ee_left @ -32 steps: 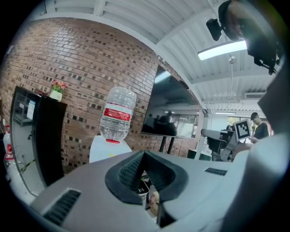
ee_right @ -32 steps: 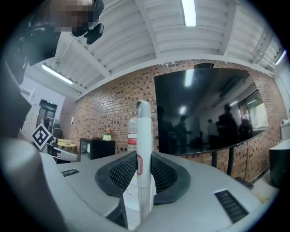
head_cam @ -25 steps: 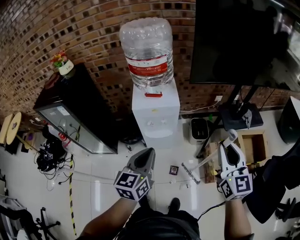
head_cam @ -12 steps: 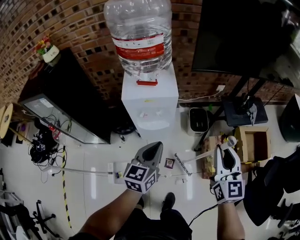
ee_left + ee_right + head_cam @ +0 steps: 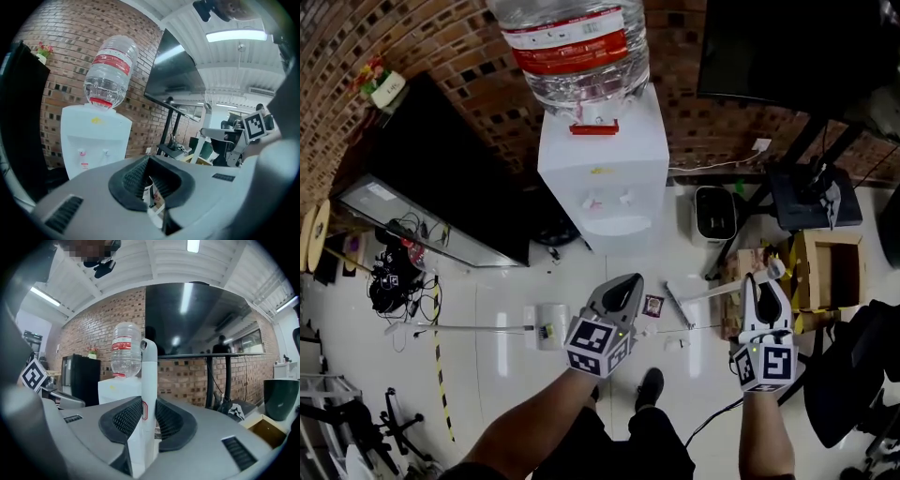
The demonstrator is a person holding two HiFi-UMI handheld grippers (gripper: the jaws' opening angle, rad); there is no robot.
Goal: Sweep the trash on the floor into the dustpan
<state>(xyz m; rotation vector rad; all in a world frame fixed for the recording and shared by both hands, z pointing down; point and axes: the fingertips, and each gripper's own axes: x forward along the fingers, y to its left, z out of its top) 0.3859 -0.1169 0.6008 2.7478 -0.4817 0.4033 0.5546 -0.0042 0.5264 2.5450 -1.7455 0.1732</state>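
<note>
The right gripper is held low at the right of the head view. Its jaws are closed on the white handle of the broom. In the right gripper view the handle stands upright between the ribbed pads and rises well past them. From the jaws the handle slants down and leftward to the brush head, which rests on the pale floor.

The left gripper is held beside it, nearer the middle. Its jaws are drawn almost together, so that only a narrow slit is left. Through the slit only small bits of white and brown are seen, and nothing gripped can be made out.

The trash lies on the floor between the two grippers. A small dark packet is seen just past the tip of the left gripper and just left of the brush head. A few white scraps lie nearer the person's shoe.

A flat white block with a long thin rod running leftward from it lies on the floor just left of the left gripper. Whether this is the dustpan cannot be told.

A water dispenser stands against the brick wall beyond the trash. An open cardboard box stands to the right of the broom.
</note>
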